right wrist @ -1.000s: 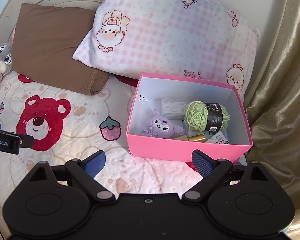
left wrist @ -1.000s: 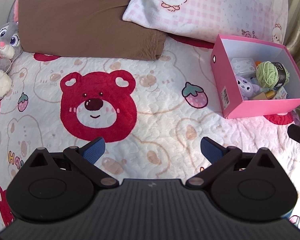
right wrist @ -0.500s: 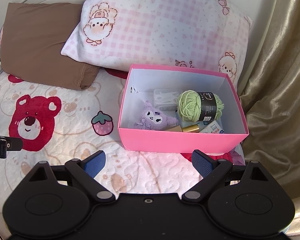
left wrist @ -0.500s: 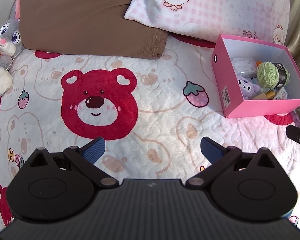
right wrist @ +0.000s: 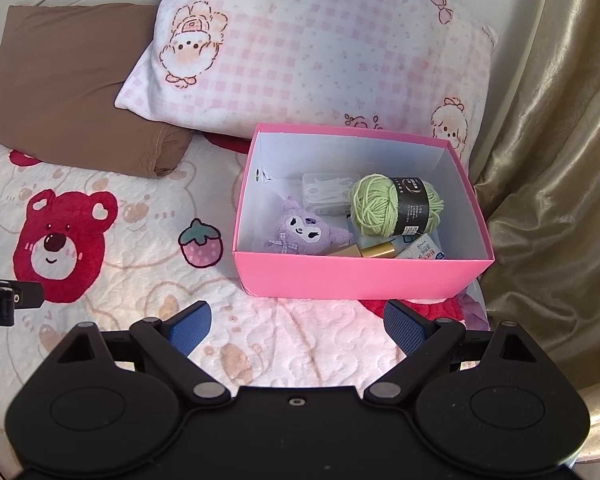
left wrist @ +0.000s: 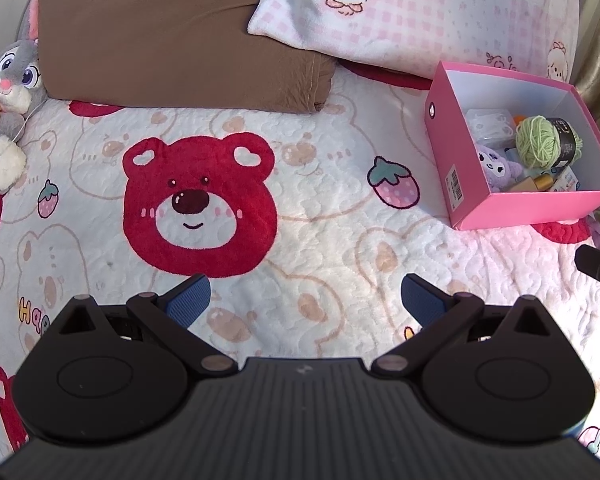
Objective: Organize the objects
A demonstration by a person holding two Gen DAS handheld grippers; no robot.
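Pink box (right wrist: 356, 280): we count yarn (right wrist: 394, 206), plush (right wrist: 306, 232) packed inside; both our grippers (right wrist: 296, 322) (left wrist: 304, 296) gape empty, little left.

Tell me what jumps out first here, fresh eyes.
The pink box on the bed's right side, holding green yarn and a purple plush. Then the red bear print mid-blanket, left of the box. Both claws, left and right, hang open over the blanket.

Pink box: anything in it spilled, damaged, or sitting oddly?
Nothing stands out. The pink box sits upright and intact on the bed; green yarn, purple plush and the smaller items lie loosely inside.
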